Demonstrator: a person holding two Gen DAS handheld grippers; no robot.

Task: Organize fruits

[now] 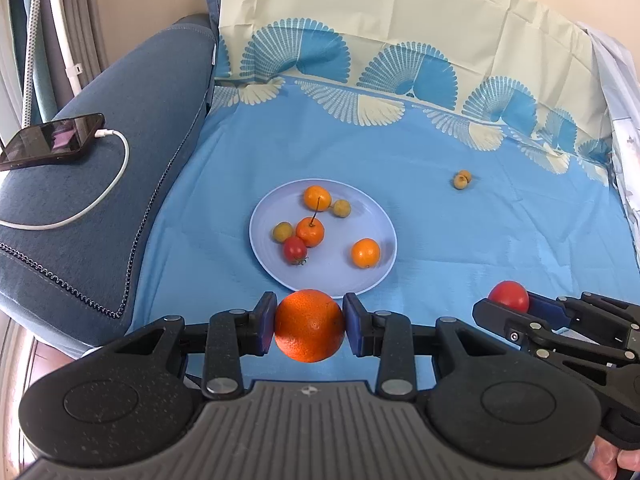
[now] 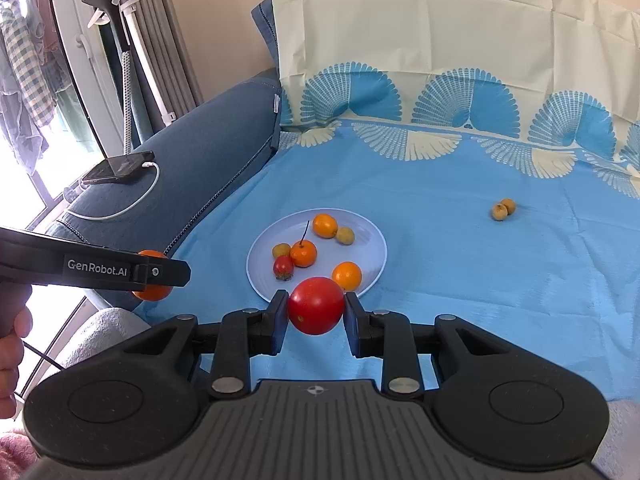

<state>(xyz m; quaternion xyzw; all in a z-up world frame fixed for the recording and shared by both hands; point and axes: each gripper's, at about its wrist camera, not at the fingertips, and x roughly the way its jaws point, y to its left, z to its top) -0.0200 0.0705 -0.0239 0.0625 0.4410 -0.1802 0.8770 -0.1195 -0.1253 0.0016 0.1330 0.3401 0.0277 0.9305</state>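
My left gripper [image 1: 309, 330] is shut on a large orange [image 1: 309, 326], held just in front of the near rim of a pale blue plate [image 1: 360, 280]. My right gripper [image 2: 316, 312] is shut on a red tomato [image 2: 316, 306], also near the plate's [image 2: 372, 240] front rim. The plate holds three small oranges [image 1: 317, 197], a small red tomato [image 1: 295, 249] and two small yellow-green fruits [image 1: 341, 208]. Two small yellow-brown fruits [image 1: 462, 179] lie together on the blue cloth at the far right, also in the right wrist view [image 2: 503, 209].
The blue patterned cloth [image 1: 440, 240] covers a sofa seat and rises up its back. A dark blue armrest [image 1: 120, 140] at the left carries a phone [image 1: 52, 140] with a white charging cable [image 1: 100, 200]. A garment steamer stand [image 2: 120, 40] is by the window.
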